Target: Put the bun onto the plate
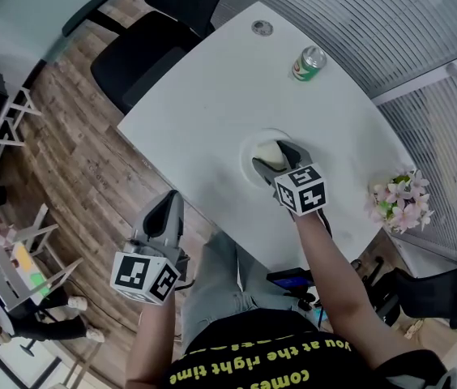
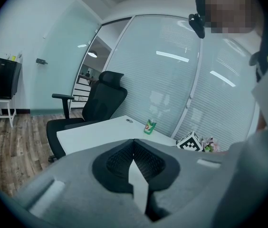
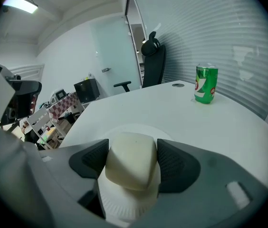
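Now the bun [image 3: 130, 167], gripped by the right tongs [image 3: 132, 150] over the plate [image 3: 119, 205], should be set flat before release; left tongs [image 2: 133, 142] closed, empty.

Cool, even ceiling light; strip lights glare on the glass wall [image 2: 172, 89]; both gripper views warp and darken at edges.

A green can [image 1: 309, 63] is standing on the white bench [image 1: 212, 96]; pink flowers [image 1: 399, 201] are sitting at its edge, a black chair [image 1: 135, 65] waiting alongside.
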`<state>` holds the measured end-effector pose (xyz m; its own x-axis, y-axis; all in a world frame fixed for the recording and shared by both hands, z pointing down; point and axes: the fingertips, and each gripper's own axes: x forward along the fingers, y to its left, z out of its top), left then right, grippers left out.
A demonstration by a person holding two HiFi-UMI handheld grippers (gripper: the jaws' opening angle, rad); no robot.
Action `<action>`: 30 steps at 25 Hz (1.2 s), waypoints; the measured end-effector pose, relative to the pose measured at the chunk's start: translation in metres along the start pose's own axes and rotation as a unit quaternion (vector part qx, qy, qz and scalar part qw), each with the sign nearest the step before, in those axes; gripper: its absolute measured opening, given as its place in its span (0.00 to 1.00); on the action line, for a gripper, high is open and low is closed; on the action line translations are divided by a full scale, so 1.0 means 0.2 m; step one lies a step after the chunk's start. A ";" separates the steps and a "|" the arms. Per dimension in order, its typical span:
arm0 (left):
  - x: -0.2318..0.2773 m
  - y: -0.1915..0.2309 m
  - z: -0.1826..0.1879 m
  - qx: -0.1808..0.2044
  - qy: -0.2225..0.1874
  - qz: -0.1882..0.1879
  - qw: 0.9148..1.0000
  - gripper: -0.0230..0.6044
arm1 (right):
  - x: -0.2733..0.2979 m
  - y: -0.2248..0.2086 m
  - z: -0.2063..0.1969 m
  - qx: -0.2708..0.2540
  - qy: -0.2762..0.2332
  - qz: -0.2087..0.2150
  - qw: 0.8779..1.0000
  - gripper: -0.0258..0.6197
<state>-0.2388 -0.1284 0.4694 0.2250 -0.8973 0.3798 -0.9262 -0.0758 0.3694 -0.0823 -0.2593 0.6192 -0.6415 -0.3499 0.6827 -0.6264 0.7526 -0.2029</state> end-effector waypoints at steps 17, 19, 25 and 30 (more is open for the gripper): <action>0.00 0.00 -0.01 -0.003 0.000 -0.002 1.000 0.04 | 0.03 0.03 -0.04 -0.060 0.034 -0.021 0.997 0.55; 0.00 0.00 -0.01 -0.004 0.000 -0.002 1.000 0.04 | 0.04 0.03 -0.04 -0.060 0.035 -0.022 0.997 0.55; 0.00 0.00 -0.01 -0.005 -0.001 -0.002 1.000 0.04 | 0.04 0.02 -0.04 -0.064 0.034 -0.020 0.997 0.56; 0.00 -0.01 -0.01 -0.001 -0.002 -0.003 1.000 0.04 | 0.03 0.03 -0.02 -0.082 0.038 -0.027 0.996 0.58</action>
<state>-0.2368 -0.1266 0.4706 0.2301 -0.8983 0.3742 -0.9240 -0.0810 0.3738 -0.0871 -0.2547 0.6248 -0.5696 -0.3528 0.7423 -0.5742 0.8171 -0.0523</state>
